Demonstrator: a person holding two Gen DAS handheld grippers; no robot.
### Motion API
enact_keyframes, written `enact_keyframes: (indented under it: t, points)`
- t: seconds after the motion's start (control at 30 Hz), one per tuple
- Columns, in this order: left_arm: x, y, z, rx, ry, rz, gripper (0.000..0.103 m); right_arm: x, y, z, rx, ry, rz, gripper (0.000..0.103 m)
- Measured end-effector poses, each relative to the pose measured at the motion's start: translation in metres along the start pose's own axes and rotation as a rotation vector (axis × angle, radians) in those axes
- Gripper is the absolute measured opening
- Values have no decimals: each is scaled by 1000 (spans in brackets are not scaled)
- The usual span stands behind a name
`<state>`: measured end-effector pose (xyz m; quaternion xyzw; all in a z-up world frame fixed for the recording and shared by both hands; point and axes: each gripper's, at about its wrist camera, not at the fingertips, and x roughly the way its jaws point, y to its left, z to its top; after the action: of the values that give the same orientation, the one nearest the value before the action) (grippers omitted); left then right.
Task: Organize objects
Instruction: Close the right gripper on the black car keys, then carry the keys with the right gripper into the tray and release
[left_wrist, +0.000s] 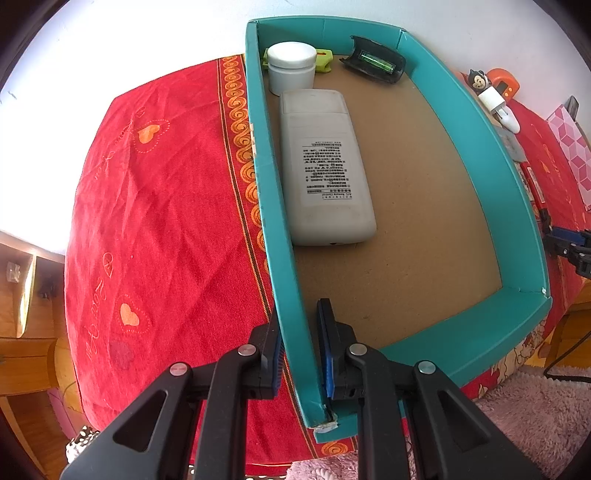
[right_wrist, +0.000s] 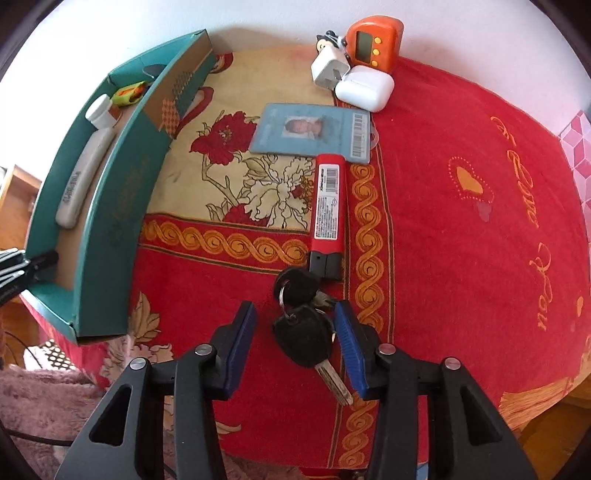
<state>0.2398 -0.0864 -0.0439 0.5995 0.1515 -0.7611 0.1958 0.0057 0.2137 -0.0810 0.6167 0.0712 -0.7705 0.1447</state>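
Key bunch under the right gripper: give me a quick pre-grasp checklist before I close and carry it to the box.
1. Key bunch between the right gripper's jaws: ok.
2. Pads pressing on the keys: not ok, a gap shows on the left side.
3. Red tester pen clear of the jaws: ok, it lies just beyond the keys.
4. Left gripper shut on the teal box wall, steadying it: ok.
5. Bare floor in the box beside the remote: ok.
6. Whole bunch will lift together: cannot tell.
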Motion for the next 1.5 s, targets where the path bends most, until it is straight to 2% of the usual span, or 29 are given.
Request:
enact_keyframes:
  t: [0.03,0.1,0.4,0.7,1.0,1.3,1.5]
  points:
    - [1,0,1,-2,0,0,15,0,1,0,-13,-2,-11,33]
    - [0,0,0,-3,0,0,15,-1,0,1,-11,-4,0,31]
    - [2,-1,2,-9,1,2,15,-13,-4,7,41,-46,93,30]
    - [1,0,0,-15,-1,2,15,-35,14,12,34,-92,148,30]
    - [-1,-2,-3,-19,-3,4,15,-63,40,29,13,-157,250,30]
    - [-1,-1,-2,-37,-5,10,15,-81,89,49,-118,-196,335,30]
    - [-1,-2,-2,-39,-6,10,15,-74,141,55,-259,-154,404,30]
